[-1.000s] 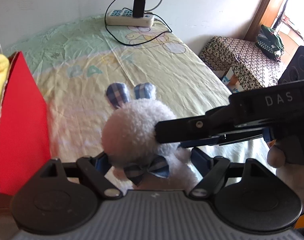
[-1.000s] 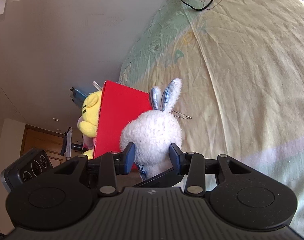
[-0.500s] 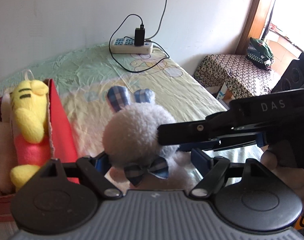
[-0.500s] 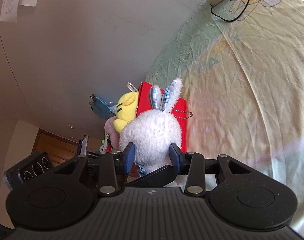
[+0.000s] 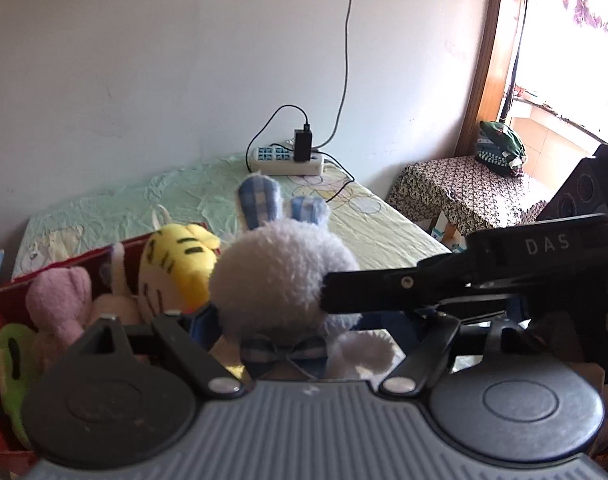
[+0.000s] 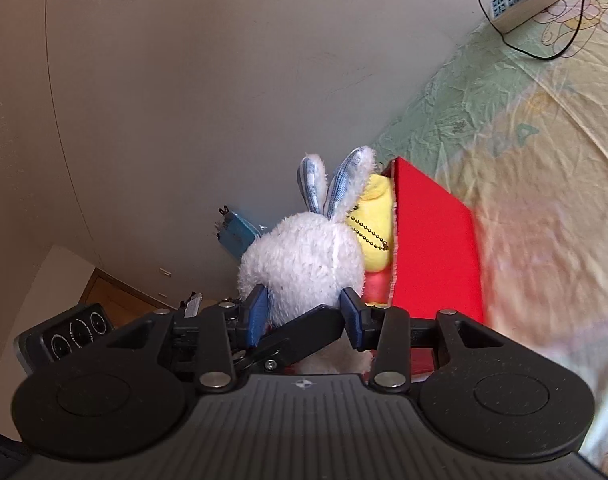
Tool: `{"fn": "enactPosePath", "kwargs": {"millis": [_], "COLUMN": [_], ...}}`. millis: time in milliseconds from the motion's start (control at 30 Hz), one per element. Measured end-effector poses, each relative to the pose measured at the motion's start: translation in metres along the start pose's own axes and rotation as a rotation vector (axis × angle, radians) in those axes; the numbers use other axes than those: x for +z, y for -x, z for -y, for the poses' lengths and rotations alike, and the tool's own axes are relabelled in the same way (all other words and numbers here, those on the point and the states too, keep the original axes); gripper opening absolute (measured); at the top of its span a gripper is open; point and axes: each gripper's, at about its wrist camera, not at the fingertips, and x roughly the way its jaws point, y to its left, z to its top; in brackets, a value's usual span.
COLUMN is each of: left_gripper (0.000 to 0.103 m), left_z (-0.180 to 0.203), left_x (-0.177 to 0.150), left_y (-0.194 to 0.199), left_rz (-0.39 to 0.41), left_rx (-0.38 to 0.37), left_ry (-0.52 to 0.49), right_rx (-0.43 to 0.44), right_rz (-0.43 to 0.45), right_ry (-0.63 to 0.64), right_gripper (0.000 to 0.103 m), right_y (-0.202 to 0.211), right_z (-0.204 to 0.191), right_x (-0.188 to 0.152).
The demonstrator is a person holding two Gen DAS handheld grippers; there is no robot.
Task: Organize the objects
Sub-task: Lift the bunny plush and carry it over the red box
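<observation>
Both grippers hold the white plush rabbit (image 6: 304, 264) in the air: the left gripper (image 5: 304, 326) brackets its body part-open, though contact there is hard to tell, and the right gripper (image 6: 304, 314) pinches its fur between blue pads, jaws having just eased wider. Right of it stands the red box (image 6: 432, 248) holding a yellow plush (image 5: 179, 268), on the bed (image 6: 544, 128).

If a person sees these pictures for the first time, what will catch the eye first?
First comes the fluffy white rabbit toy with blue checked ears, at the centre of both views, pinched by the right gripper with the left gripper around it too. Next, the red box on the bed beside it, with a yellow tiger toy inside.
</observation>
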Motion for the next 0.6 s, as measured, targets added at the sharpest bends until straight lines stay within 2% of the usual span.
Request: {"fn": "enactPosePath", "kwargs": {"millis": [367, 600], "left_gripper": [0.080, 0.080], "left_z": [-0.068, -0.107], "left_x": [-0.009, -0.014], "left_y": [0.027, 0.011], "left_rz": [0.049, 0.027], "left_rx": [0.064, 0.071], "left_ry": [0.044, 0.106], "right_rx": [0.001, -0.099], "right_rz": [0.007, 0.020], "right_ry": [0.078, 0.097], "right_gripper": [0.043, 0.038], "right_y": [-0.070, -0.102], "right_z": [-0.028, -0.018], "right_x": [-0.005, 0.007]}}
